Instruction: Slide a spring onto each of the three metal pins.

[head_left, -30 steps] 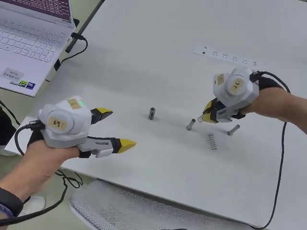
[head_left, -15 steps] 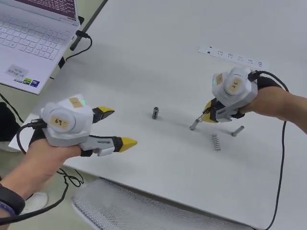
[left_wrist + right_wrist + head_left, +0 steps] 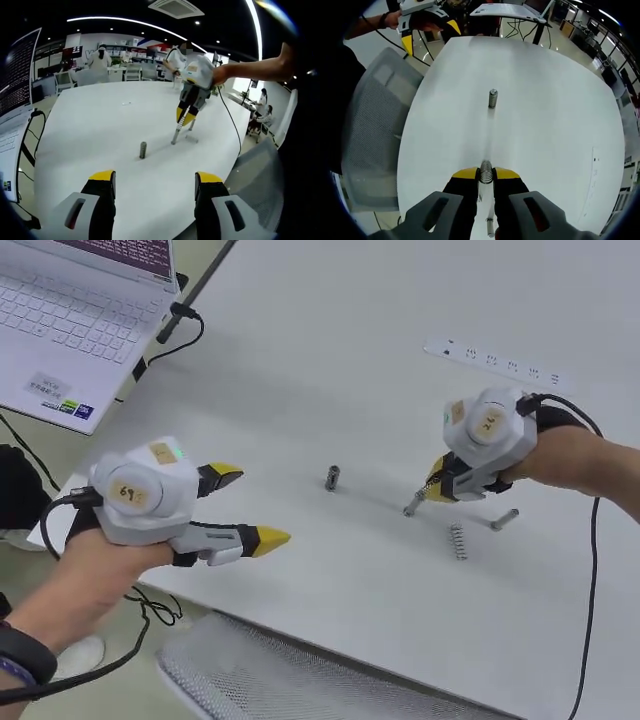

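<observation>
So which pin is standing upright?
The lone pin mid-table. A second pin slants under the right gripper; the third pin lies flat by a loose spring.

One camera overhead, two riding low on the grippers and facing each other
The head view looks steeply down on the white table (image 3: 300, 340), with the left gripper (image 3: 252, 505) close under the lens and the right gripper (image 3: 434, 488) farther off. The left gripper view skims the table toward the right gripper. The right gripper view, low behind the spring (image 3: 486, 172) pinched at its tips, looks back at the left gripper. All three share the upright pin (image 3: 332, 478) between the grippers
</observation>
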